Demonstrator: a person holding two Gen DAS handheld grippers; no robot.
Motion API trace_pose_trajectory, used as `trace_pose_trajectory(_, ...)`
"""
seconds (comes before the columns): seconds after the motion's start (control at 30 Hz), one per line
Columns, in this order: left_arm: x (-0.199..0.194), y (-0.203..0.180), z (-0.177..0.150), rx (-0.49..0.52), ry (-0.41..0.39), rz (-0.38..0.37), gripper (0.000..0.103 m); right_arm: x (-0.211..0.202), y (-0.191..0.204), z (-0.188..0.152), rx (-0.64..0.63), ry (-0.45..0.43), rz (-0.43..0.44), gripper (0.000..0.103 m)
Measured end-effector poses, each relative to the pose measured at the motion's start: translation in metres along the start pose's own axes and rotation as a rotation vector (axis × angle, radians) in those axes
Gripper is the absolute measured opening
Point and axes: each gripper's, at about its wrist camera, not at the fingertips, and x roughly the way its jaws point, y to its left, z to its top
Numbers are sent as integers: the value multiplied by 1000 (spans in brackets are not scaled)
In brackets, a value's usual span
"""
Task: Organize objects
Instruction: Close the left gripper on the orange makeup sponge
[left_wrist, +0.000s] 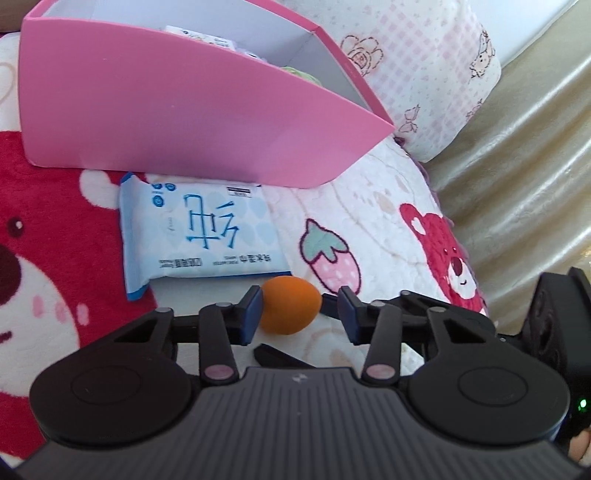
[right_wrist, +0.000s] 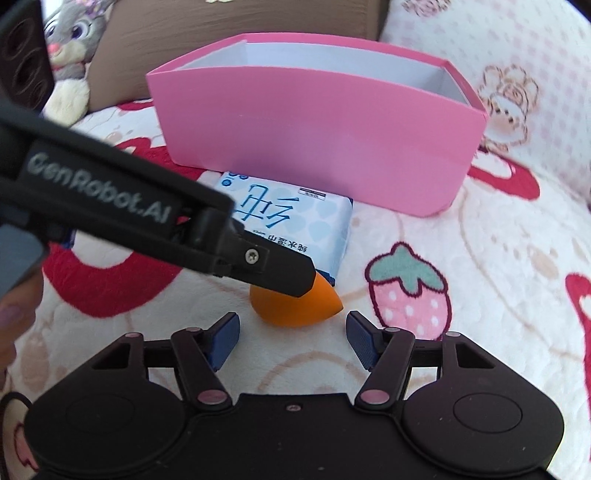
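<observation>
- The blanket (left_wrist: 369, 206), printed with bears and strawberries, carries every item in view.
- The pink box (right_wrist: 317, 144) stands open-topped at the far side of the blanket; in the left wrist view it already holds some packets, too small to identify.
- The wipes pack (left_wrist: 199, 236) lies flat just in front of the box wall, its near edge just beside the orange sponge.
- The orange sponge (left_wrist: 290, 310), egg-shaped, lies on the blanket between the wipes pack and both grippers. Its long axis lies across the left jaw gap, pointed tip toward the right-hand pad.
- The left gripper (left_wrist: 301, 314) straddles the sponge. One pad touches the blunt end; the other stands just beside the tip, so the jaws are apart and no clamp is confirmed.
- The right gripper (right_wrist: 291, 336) hovers just short of the sponge, jaws apart and empty, sponge ahead of the gap.
- Judgement: the left gripper is nearer. Closing along the long axis risks squeezing the tip sideways out of the pads.
</observation>
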Motion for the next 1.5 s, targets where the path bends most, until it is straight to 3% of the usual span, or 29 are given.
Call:
trace_pose_trajectory(0.1, 0, -2, -1, 11, 6, 4, 37, 3, -2, 0, 22, 1, 13, 67)
trace_pose_trajectory(0.27, -1, -1, -3, 3, 14, -5, 37, 4, -2, -3, 32, -8, 4, 57)
trace_pose_trajectory(0.77, -3, -6, -5, 2, 50, 1, 37, -10, 2, -8, 34, -24, 4, 55)
trace_pose_trajectory(1.07, -20, -29, -3, 71, 96, 66, 37, -30, 18, -9, -34, -47, -20, 55)
trace_pose_trajectory(1.5, -51, -40, -3, 60, 126, 160, 32, -55, 45, -4, -94, -75, -14, 54)
